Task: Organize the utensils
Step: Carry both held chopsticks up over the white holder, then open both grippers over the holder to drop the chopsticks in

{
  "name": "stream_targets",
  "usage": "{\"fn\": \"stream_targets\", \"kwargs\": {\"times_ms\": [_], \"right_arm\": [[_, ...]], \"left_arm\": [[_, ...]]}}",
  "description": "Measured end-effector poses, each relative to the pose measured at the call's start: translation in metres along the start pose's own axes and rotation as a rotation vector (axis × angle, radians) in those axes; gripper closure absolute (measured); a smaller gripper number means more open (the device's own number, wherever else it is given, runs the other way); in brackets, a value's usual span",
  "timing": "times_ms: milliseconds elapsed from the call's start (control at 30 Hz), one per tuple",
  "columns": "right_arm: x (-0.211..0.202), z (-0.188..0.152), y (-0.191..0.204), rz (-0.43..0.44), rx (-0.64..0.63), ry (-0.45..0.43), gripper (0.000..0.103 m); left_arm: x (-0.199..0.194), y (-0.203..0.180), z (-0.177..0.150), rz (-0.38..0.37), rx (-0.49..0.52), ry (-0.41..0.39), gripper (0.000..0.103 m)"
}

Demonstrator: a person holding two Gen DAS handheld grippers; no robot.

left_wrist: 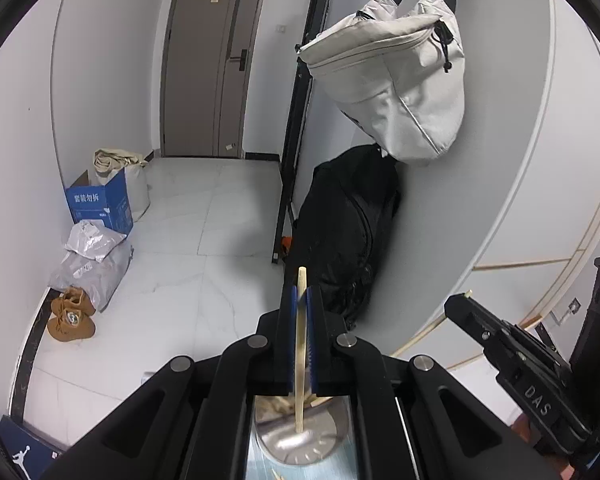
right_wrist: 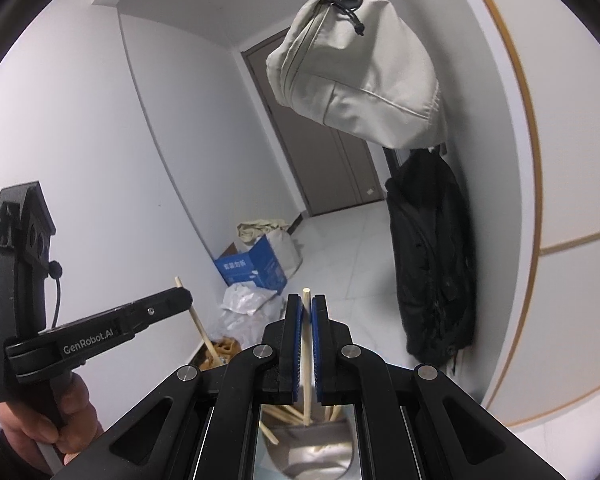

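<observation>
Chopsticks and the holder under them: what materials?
Left chopstick and right chopstick: pale, matte, light tan, likely bamboo or wood. Holder: shiny grey with blurred reflections, probably stainless steel. Both grippers, left and right, are clamped.

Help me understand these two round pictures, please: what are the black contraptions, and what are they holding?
Each picture comes from a fisheye camera mounted on a hand-held gripper, looking along its two blue-padded fingers. No robot: a person's hand holds the left tool. The left gripper clamps one wooden chopstick; the right gripper clamps another chopstick. Below both sits a shiny metal holder containing more sticks. Behind are a hallway, a hanging beige bag and a black backpack.
</observation>
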State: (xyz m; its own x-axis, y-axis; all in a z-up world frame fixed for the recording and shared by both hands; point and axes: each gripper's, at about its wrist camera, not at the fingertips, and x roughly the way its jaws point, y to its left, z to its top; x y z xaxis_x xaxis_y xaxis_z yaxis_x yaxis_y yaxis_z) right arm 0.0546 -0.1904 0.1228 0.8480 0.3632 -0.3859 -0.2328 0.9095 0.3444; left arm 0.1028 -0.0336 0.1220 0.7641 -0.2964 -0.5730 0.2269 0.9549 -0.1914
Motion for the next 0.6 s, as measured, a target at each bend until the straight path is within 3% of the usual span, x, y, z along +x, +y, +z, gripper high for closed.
{"fn": "stream_targets", "kwargs": {"times_ms": [300,600], "right_arm": [[0.023,-0.002,0.003,-0.011,-0.063,0.040,0.099],[0.041,-0.013,0.004,-0.012,-0.098,0.085,0.099]], "left_arm": [[0.035,0.008,0.000,-0.002,-0.050,-0.020,0.102],[0.053,0.007,-0.013,-0.011,-0.011,-0.030,0.102]]}}
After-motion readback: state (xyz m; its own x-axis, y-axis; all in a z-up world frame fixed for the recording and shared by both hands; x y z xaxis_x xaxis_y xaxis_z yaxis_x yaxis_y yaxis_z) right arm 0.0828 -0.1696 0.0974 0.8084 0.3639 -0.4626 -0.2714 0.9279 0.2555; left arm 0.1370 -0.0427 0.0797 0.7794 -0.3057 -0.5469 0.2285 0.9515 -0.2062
